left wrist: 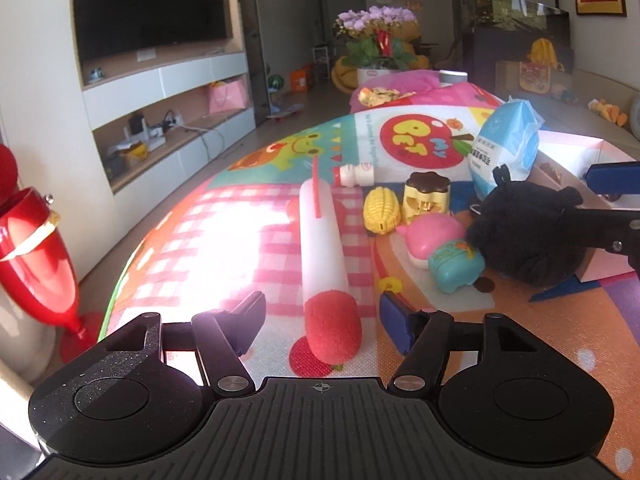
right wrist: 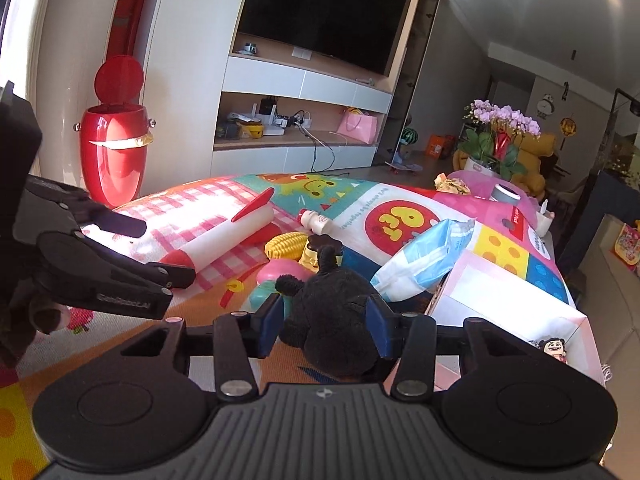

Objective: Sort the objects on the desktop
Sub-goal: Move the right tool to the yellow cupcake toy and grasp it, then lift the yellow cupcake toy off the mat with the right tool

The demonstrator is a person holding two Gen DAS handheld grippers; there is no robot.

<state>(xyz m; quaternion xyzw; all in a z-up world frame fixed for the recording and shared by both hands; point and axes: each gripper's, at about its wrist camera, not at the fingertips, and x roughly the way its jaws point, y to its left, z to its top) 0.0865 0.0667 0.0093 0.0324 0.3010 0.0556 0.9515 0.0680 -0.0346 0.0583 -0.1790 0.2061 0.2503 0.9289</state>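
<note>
Pretty clearly someone's living room at home. There's a big wall-mounted TV [right wrist: 326, 12] set into a built-in media unit [right wrist: 296, 128] with open shelves holding cables, small electronics and a pink gift bag [right wrist: 357, 127]. A red pedal bin [right wrist: 113, 148] with its lid up stands by the wall. The table wears a bright cartoon-print kids' cloth [left wrist: 240, 232], a pot of purple orchids [left wrist: 374, 28] sits further back, and a skateboard [left wrist: 285, 112] lies on the floor down the hallway.
</note>
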